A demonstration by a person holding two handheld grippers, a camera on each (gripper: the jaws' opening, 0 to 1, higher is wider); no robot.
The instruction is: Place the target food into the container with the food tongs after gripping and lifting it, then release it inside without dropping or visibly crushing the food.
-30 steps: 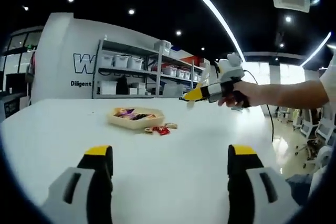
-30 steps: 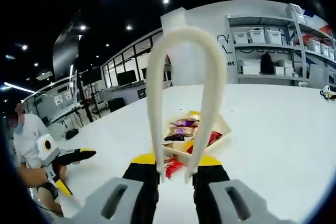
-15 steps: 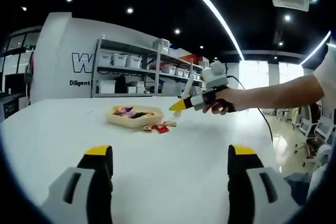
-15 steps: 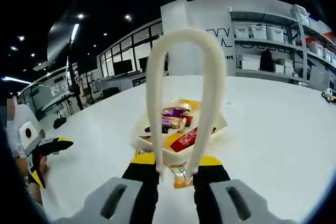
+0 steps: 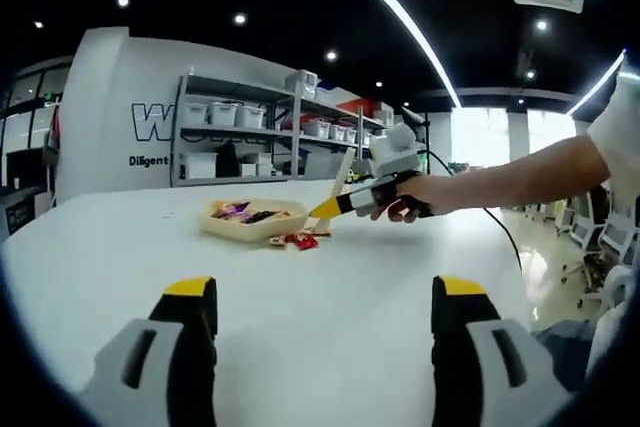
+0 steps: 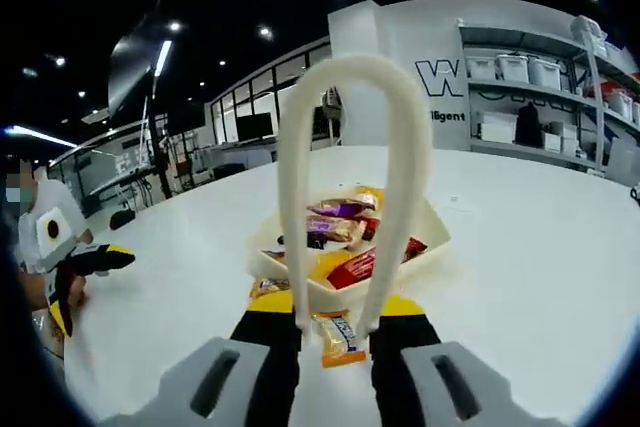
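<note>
The right gripper [image 6: 333, 332], pressed shut on a pair of white food tongs [image 6: 352, 187], has closed in on a wrapped snack [image 6: 335, 339] lying on the white table [image 6: 520, 237] just in front of the tray [image 6: 345, 292]; a second ago the tong tips were farther back. The tips now straddle the snack, not yet squeezing it, so the pick-up appears imminent. The left gripper [image 5: 325, 332] hangs spread wide and empty, well short of the tray.
</note>
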